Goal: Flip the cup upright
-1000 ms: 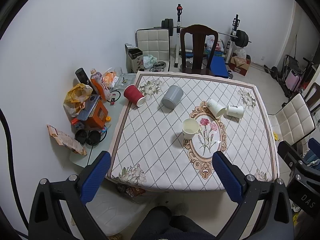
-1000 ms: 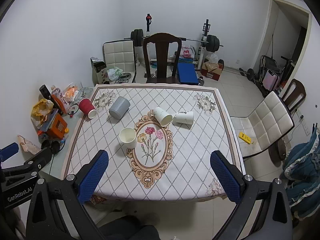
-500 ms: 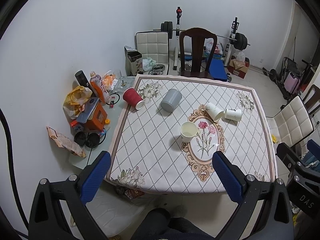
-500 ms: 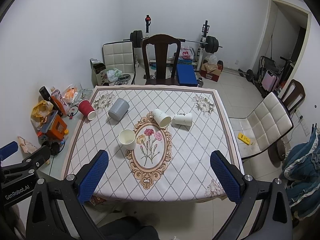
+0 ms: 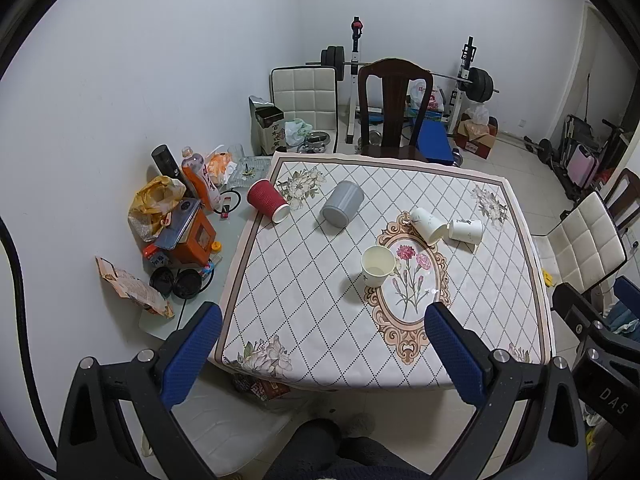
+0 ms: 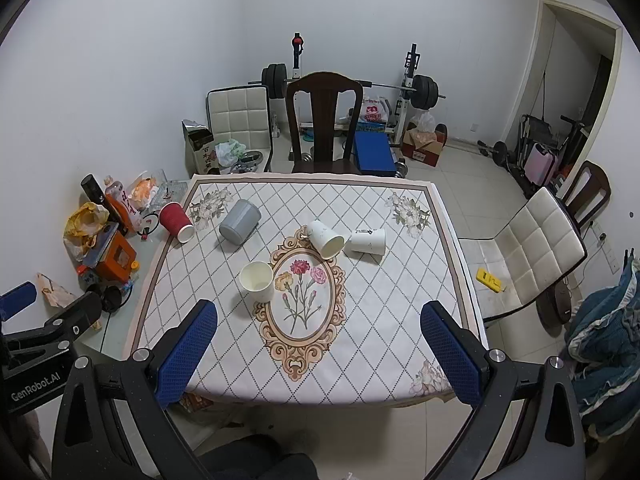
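1. Left gripper (image 5: 320, 354): my fingers spread wide, holding nothing, hanging high above the near edge of the tabletop (image 5: 304, 320).
2. Right gripper (image 6: 318, 350): fingers equally wide apart, empty, at similar height over the near edge.
3. Cream cup (image 5: 377, 266): standing upright, mouth up, at the left rim of the flower medallion. Needs no flipping, I judge.
4. Speckled white cup (image 5: 428, 225): on its side, mouth toward me, at the far edge of the medallion.
5. Printed white cup (image 5: 465, 231): on its side just beside the speckled one; whether they touch I cannot tell.
6. Grey cup (image 5: 342, 209): on its side, far left of centre.
7. Red cup (image 5: 267, 201): on its side at the left edge of the tabletop, mouth toward me.
8. Step in hand, as I judge it: approach and choose a fallen cup. Advice to myself: come down on one cup only, fingers either side of its wall near mid-body, squeeze lightly since paper crumples, lift clear before rotating, set the base flat. The two white cups lie close together, so enter from the open side.
9. Change since a second ago: the tabletop sits smaller and farther off in both views; I have drawn back and up. No cup has shifted.
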Action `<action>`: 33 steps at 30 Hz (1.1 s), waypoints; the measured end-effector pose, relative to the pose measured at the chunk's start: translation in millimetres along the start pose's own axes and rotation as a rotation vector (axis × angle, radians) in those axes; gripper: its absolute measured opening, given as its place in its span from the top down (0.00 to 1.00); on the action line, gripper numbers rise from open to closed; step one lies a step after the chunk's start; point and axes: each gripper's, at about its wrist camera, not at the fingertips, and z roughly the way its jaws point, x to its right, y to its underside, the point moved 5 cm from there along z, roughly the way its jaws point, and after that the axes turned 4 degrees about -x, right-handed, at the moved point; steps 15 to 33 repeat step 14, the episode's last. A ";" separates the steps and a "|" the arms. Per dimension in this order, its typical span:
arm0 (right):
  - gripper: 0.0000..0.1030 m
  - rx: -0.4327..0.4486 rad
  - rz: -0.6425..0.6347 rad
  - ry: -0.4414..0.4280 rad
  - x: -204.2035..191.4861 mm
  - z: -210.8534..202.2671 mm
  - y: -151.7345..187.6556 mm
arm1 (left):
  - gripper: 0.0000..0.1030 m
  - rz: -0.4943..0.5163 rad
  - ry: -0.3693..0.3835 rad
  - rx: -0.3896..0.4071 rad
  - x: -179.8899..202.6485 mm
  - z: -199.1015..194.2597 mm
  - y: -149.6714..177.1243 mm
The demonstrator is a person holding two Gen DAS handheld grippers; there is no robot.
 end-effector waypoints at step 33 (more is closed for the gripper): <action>0.00 0.001 0.001 -0.002 -1.9 -1.8 -3.4 | 0.00 0.001 -0.001 0.005 -1.4 -3.4 -1.7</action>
